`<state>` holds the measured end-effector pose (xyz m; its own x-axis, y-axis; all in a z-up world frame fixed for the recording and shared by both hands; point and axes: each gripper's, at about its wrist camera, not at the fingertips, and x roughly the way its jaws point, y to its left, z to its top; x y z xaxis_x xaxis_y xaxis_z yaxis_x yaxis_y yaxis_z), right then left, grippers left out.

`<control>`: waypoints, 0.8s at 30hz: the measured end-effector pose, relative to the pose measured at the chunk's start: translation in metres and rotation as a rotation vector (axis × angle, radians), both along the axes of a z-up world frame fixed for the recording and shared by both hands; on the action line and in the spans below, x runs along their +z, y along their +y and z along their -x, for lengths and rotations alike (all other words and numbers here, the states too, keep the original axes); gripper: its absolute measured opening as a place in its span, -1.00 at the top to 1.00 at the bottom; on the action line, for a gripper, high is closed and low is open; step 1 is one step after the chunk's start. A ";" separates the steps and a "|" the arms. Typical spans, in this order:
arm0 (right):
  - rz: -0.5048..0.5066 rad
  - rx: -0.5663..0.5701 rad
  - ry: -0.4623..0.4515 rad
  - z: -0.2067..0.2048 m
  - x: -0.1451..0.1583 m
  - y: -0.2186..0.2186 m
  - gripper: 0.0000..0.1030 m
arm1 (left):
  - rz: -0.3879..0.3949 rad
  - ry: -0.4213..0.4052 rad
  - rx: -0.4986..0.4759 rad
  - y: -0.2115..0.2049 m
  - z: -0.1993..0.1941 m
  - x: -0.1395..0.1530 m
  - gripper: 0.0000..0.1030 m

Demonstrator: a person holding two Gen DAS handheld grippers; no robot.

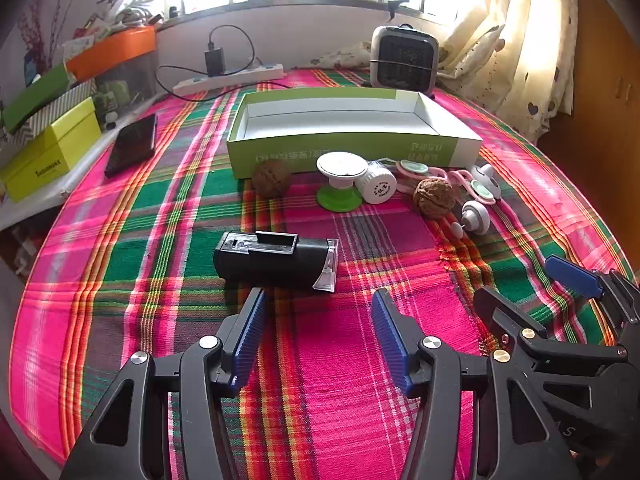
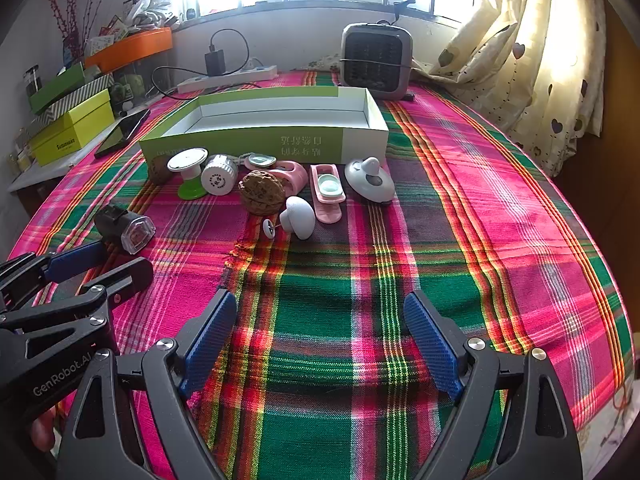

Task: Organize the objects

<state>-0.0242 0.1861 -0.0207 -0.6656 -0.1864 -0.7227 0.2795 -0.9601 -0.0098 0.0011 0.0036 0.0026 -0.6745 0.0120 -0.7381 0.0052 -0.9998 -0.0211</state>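
Plaid cloth (image 2: 440,200) in pink, green and red covers the whole worktop. Across its far half lies a long shallow green-and-white box (image 1: 352,148), open on top and white inside. Behind the box's right end stands a small grey heater (image 2: 376,60); a white power strip (image 2: 228,78) with a black plug runs along the back wall, and a dark phone (image 1: 132,144) lies near the left edge beside a yellow box (image 1: 48,152).

Nearer, the left claw (image 1: 320,334) hangs just above the cloth with its blue pads wide apart and nothing between them. The right claw (image 2: 320,340) sits beside it, equally wide open and empty.

Just beyond the left claw's tips a black bike light (image 1: 276,260) lies on its side, clear lens pointing right.

Along the box's front wall the small things cluster: a white-and-green stand (image 2: 190,176), a white ribbed cap (image 2: 219,174) touching it, two pink clips (image 2: 328,192), a white dome-shaped piece (image 2: 370,180), a white mushroom-shaped knob (image 2: 298,216), and two walnuts, one (image 2: 262,192) amid the cluster, the other (image 1: 271,178) against the box to the left.
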 end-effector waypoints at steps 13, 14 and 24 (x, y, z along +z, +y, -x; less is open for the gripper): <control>0.000 0.000 0.001 0.000 0.003 -0.001 -0.67 | 0.003 0.001 0.000 0.001 -0.003 -0.001 -0.03; 0.000 0.000 0.001 0.000 0.003 -0.001 -0.67 | 0.003 0.001 0.001 0.000 -0.003 -0.001 -0.03; 0.000 0.000 0.002 0.000 0.003 -0.002 -0.67 | 0.004 0.000 0.002 0.001 -0.002 -0.002 -0.03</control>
<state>-0.0244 0.1843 -0.0175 -0.6669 -0.1868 -0.7213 0.2797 -0.9600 -0.0100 0.0034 0.0042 0.0006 -0.6748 0.0084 -0.7380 0.0067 -0.9998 -0.0176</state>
